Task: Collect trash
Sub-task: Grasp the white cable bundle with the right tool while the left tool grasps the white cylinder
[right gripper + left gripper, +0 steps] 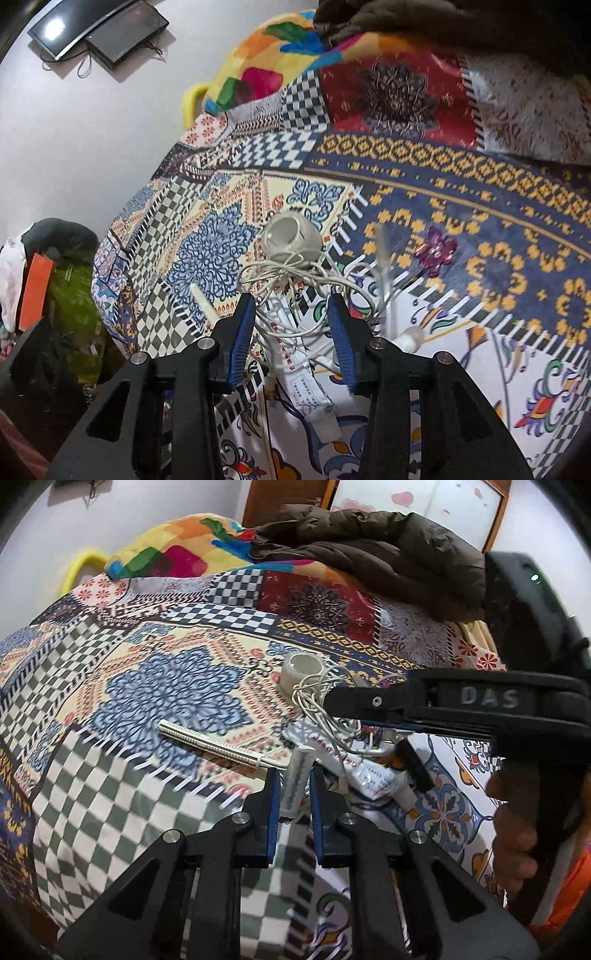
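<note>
Trash pile: small heap on the patterned bedspread, near its front edge, between both grippers
Clear tube: ribbed transparent tube stands upright at the pile's near side, pinched between the left gripper's blue pads
Left gripper: jaws nearly closed, clamped on the tube
Cord tangle: white cord looped loosely over the pile, just in front of the white tape roll
Hand cream tube: white squeeze tube with red lettering lies flat under the cord, running between the right gripper's fingers
Right gripper: jaws partly open, straddling cord and squeeze tube; cannot tell if the pads touch either
Ribbed stick: white ribbed stick lies flat, left of the pile, apart from it
Hair clip: pink clip on the blue and yellow patch, right of the pile
Jacket: brown puffer jacket at the bed's far side
</note>
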Demonstrator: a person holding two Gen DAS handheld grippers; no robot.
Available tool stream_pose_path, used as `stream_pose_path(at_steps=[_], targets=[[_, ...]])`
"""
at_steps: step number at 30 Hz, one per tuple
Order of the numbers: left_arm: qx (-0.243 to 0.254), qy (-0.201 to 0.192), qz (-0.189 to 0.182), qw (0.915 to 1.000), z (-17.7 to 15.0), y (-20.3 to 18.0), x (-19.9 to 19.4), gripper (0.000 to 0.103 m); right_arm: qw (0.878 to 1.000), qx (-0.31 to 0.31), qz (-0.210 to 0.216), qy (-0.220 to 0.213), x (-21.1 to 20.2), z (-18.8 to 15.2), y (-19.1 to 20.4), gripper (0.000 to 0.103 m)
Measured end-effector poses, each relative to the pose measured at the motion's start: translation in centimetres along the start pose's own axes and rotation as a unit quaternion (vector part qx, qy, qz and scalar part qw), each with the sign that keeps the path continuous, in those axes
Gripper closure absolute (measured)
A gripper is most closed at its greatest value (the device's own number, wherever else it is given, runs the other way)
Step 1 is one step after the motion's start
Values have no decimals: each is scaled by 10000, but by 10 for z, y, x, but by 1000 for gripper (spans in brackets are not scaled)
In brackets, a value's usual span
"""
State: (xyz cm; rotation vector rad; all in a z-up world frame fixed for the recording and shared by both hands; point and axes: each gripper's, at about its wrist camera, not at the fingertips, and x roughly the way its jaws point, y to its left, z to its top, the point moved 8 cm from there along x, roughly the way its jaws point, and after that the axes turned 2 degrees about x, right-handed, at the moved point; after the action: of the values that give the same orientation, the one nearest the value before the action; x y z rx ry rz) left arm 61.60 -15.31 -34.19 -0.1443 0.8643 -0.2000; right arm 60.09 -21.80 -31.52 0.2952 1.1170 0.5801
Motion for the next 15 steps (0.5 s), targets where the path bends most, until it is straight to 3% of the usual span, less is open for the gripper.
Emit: stream_pose_path(at_steps=[8, 11, 12, 15], targets=[[-92, 11, 46, 9999, -10, 5, -10, 88, 9987, -394, -321, -97, 6, -5, 6, 66], [-175, 10, 63, 9998, -10, 5, -10, 89, 9966, -618, -528, -136, 8, -8, 8, 82], [-178, 16, 64, 9998, -10, 4, -10, 89, 9959, -661, -596, -145, 8, -9, 8, 92], [-183, -37, 24, 9998, -5, 2, -17, 89, 9969, -520, -574, -130, 6, -10, 5, 99]])
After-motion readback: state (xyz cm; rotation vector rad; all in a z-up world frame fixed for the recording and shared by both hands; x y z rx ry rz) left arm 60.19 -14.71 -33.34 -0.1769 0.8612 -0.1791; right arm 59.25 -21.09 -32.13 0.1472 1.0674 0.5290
